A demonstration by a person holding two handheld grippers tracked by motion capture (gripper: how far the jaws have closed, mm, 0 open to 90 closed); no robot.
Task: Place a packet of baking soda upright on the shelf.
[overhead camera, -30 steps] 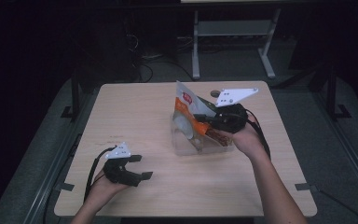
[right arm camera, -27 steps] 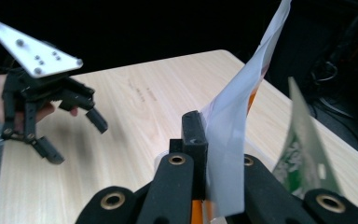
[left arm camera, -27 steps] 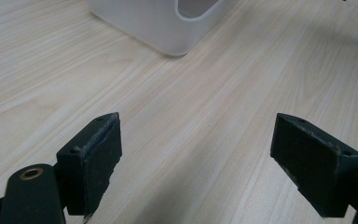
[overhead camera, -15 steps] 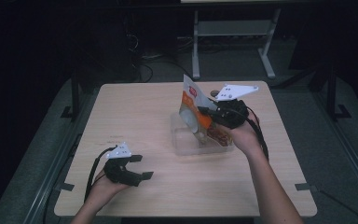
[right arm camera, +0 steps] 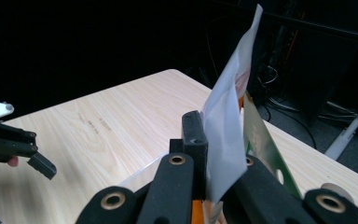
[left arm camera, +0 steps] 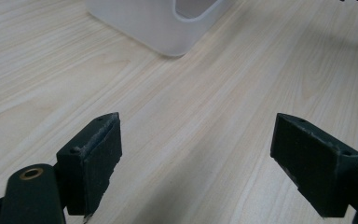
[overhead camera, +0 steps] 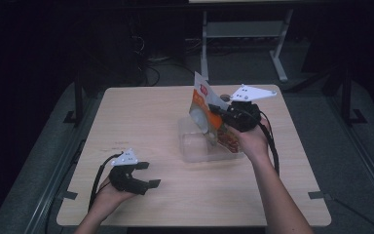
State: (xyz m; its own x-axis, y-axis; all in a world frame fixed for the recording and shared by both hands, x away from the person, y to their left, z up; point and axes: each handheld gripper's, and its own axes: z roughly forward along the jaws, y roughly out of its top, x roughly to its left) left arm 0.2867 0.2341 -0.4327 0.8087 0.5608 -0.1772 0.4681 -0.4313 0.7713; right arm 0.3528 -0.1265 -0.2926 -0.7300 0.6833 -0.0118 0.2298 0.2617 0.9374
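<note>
My right gripper (overhead camera: 215, 111) is shut on an orange-and-white snack packet (overhead camera: 201, 103), which it holds upright over a clear plastic container (overhead camera: 195, 144) at the table's middle right. In the right gripper view the jaws pinch the packet's white side (right arm camera: 223, 126), and a second packet with green print (right arm camera: 261, 144) stands right behind it. A red-orange packet (overhead camera: 230, 139) hangs below my hand into the container. My left gripper (overhead camera: 149, 174) rests open at the front left of the table, with nothing between its fingers (left arm camera: 93, 158). Ahead of it is the container's corner (left arm camera: 154, 21).
The light wooden table (overhead camera: 141, 122) has bare room across its left half and front. Dark floor, cables and a white stand frame (overhead camera: 243, 29) lie beyond the far edge. My left gripper (right arm camera: 28, 149) is small at the left of the right gripper view.
The packet in my right gripper has turned to stand more upright and edge-on over the container. My left gripper has stayed where it was.
</note>
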